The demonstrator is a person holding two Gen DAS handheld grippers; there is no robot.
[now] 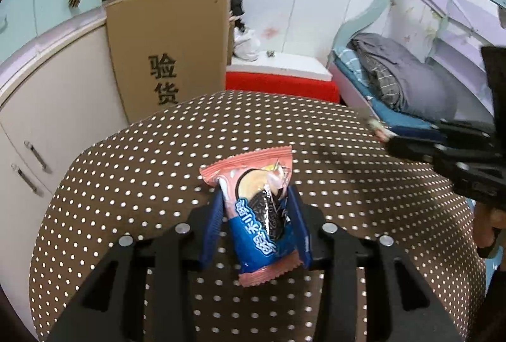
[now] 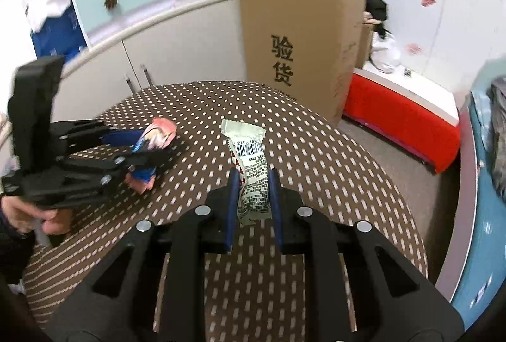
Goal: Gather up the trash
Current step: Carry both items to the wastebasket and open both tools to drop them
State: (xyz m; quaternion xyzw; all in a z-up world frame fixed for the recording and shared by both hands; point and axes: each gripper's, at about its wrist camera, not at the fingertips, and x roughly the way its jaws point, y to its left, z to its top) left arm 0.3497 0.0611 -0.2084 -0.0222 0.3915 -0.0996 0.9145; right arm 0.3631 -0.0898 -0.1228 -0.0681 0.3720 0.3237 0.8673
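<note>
Jaws of the left gripper [image 1: 256, 199] clamp a cookie packet [image 1: 262, 212]; jaws of the right gripper [image 2: 253, 183] clamp a white wrapper [image 2: 251, 174]. Both items are lifted above the dotted brown surface [image 1: 126, 171]. The cookie packet is glossy, pink at both crimped ends and blue across the middle, printed with a dark sandwich cookie; it stands upright between the blue pads [image 1: 213, 215]. The white wrapper is a narrow sachet with serrated ends, a barcode and dense black print, and red triangles along one edge. Left wrist view: the packet's printed face, a bed [image 1: 395, 89] with folded grey bedding, and the right gripper only as a blurred shape at the right edge. Right wrist view: the left gripper from the side with a hand [image 2: 28, 212] on its grip, the packet edge-on. A cardboard box [image 1: 167, 51] stands beyond the surface in both.
</note>
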